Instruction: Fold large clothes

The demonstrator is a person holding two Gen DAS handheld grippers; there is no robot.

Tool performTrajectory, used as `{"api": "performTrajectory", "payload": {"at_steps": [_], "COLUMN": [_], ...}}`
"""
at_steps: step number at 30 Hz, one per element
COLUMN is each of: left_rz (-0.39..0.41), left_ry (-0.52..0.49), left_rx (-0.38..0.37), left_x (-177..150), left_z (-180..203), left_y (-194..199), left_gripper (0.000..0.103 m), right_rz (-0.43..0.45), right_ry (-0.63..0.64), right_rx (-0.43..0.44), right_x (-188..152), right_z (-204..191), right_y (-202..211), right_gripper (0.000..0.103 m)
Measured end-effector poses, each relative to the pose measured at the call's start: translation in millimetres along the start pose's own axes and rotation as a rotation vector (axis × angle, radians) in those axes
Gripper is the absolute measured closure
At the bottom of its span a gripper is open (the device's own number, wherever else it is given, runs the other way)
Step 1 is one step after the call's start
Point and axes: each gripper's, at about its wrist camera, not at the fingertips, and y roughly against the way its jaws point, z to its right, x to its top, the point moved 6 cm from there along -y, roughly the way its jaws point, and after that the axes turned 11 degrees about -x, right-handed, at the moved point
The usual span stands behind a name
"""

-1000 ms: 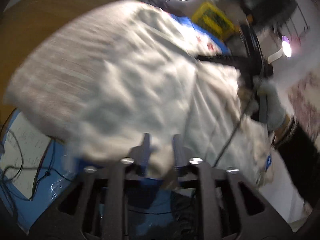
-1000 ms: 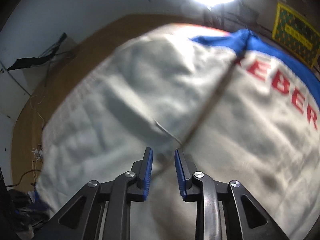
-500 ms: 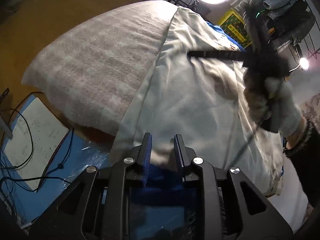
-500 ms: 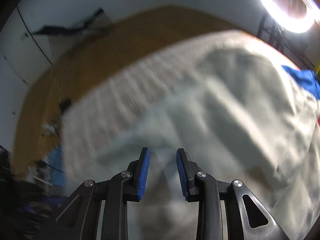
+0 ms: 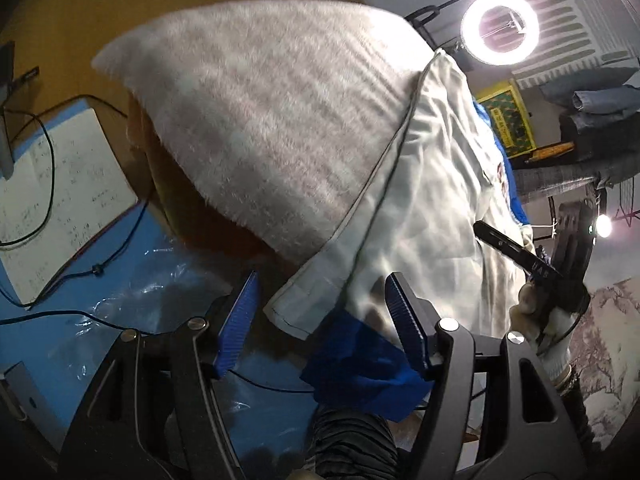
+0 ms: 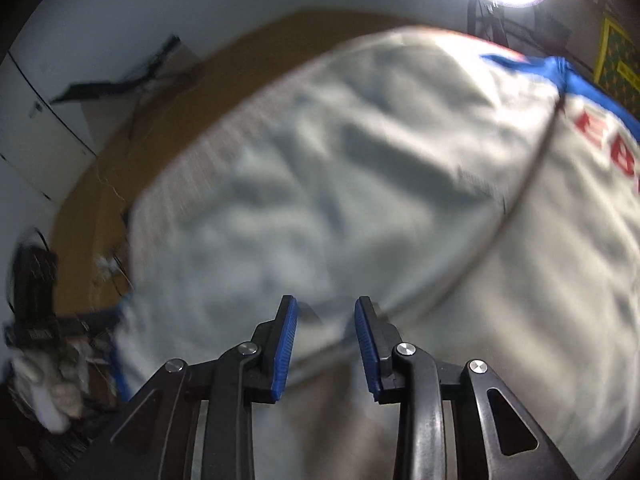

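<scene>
Now, left wrist view: my left gripper [image 5: 320,312] jaws just sprang apart, released; garment [image 5: 432,216] corner with blue hem lies loose between them, draped over fuzzy mat [image 5: 280,120] on desk [image 5: 80,20]. Fold laid, I judge. Desk edge close below; cables, notebook [image 5: 60,208] to side.

Right wrist view, blurred: my right gripper [image 6: 325,340] jaws easing apart, cloth edge between, grip uncertain. Next: regrasp far edge; room ample.
</scene>
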Motion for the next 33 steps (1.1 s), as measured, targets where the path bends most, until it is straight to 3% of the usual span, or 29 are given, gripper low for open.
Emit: {"api": "performTrajectory", "payload": {"at_steps": [1,3,8,13,18,21,24,25,26,28,30,33], "left_rz": [-0.011,-0.022,-0.01,-0.021,0.011,0.022,0.008,-0.002,-0.009,-0.013,0.003,0.041], "left_ry": [0.001,-0.002,0.002,0.005,-0.052,-0.021,-0.022,-0.031,-0.05,-0.082,-0.091,-0.148], "left_rx": [-0.009,-0.034,-0.066,-0.103,-0.042,-0.037,-0.072,-0.079,-0.06,-0.009,0.001,-0.013], "left_x": [-2,-3,-5,-11,-4,2,4,1,-2,-7,-11,-12], "left_z": [0,2,3,8,9,2,3,6,10,16,24,48], "left_y": [-4,-9,-11,-2,-2,-10,-16,-17,-18,-15,-7,8], "left_gripper": [0.037,0.037,0.038,0.062,0.06,0.044,0.044,0.052,0.057,0.074,0.083,0.085], "right_rz": [0.039,0.026,0.018,-0.005,-0.016,-0.015,-0.017,-0.017,-0.016,-0.013,-0.011,-0.012], "right_ry": [0.014,0.024,-0.006,0.039,0.035,0.029,0.027,0.024,0.02,0.011,0.007,0.007], "right_rx": [-0.009,-0.026,0.035,0.027,0.016,0.024,0.031,0.033,0.035,0.047,0.053,0.053], "right_x": [-2,-3,6,11,9,8,9,9,8,9,9,9], "right_z": [-1,-4,-11,-24,-29,-30,-28,-28,-28,-28,-28,-28], "right_y": [3,4,15,12,-1,-1,-1,-2,-2,-2,-2,-2], "right_gripper": [0.072,0.072,0.066,0.062,0.06,0.06,0.06,0.059,0.058,0.055,0.052,0.046]}}
